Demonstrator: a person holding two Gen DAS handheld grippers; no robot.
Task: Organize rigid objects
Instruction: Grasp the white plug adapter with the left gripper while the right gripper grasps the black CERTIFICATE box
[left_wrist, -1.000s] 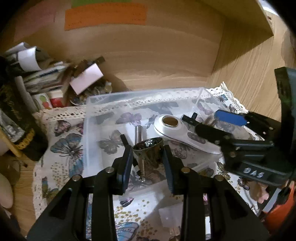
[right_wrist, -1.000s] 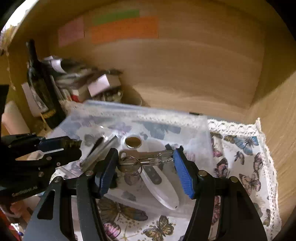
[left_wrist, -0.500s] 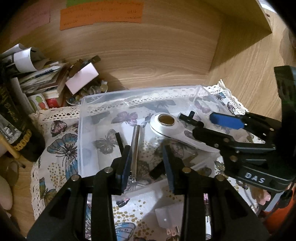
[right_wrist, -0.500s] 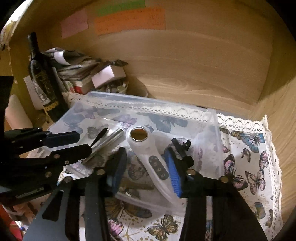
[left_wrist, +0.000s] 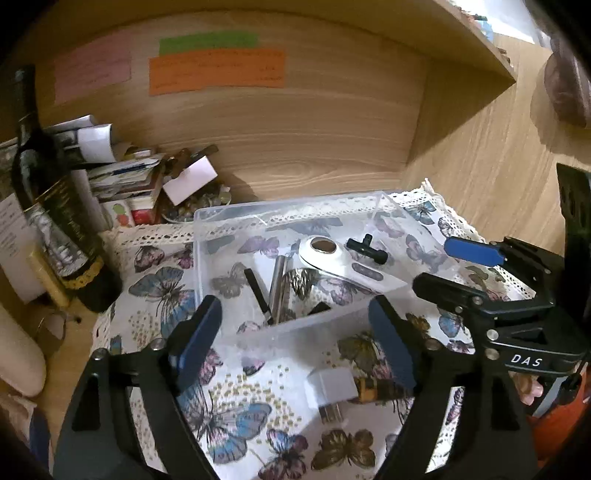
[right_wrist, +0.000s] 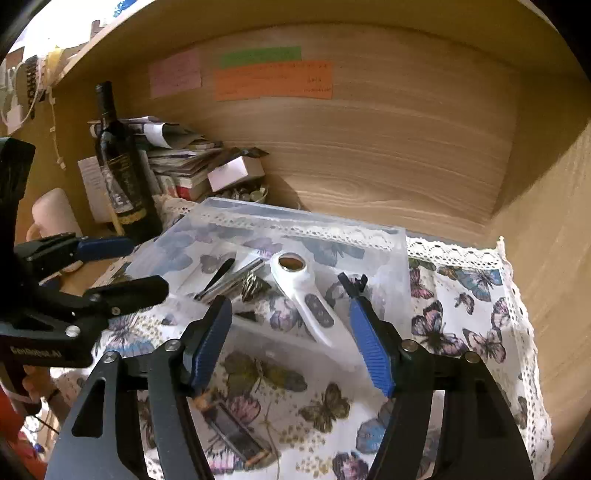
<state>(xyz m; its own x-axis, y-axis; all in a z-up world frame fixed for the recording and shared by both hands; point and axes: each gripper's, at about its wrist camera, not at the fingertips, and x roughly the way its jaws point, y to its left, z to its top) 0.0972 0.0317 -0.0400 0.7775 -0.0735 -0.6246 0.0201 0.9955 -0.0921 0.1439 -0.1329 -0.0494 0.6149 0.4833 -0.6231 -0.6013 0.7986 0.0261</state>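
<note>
A clear plastic bin (left_wrist: 291, 212) stands on the butterfly cloth. In it lie a white handled device with a round lens (left_wrist: 334, 258), a black T-shaped piece (left_wrist: 365, 249), a metal tube (left_wrist: 277, 284), a black pen (left_wrist: 256, 291) and a small metal cup (left_wrist: 306, 278). My left gripper (left_wrist: 295, 332) hangs just before the bin's near wall, jaws opening, nothing between them. My right gripper (right_wrist: 291, 339) hovers over the bin's (right_wrist: 306, 218) near right corner, jaws opening and empty, with the white device (right_wrist: 303, 291) beyond. The key ring is not clearly visible.
A white plug adapter (left_wrist: 328, 386) and a lighter (right_wrist: 232, 432) lie on the cloth near me. A dark wine bottle (left_wrist: 55, 221), stacked papers and boxes (left_wrist: 122, 173) crowd the left. Wooden walls close the back and right; a shelf (left_wrist: 476, 40) runs overhead.
The left gripper let go of the metal cup and the right let go of the key ring, both into the bin. Both grippers opened wide and drew back and up from the bin.
</note>
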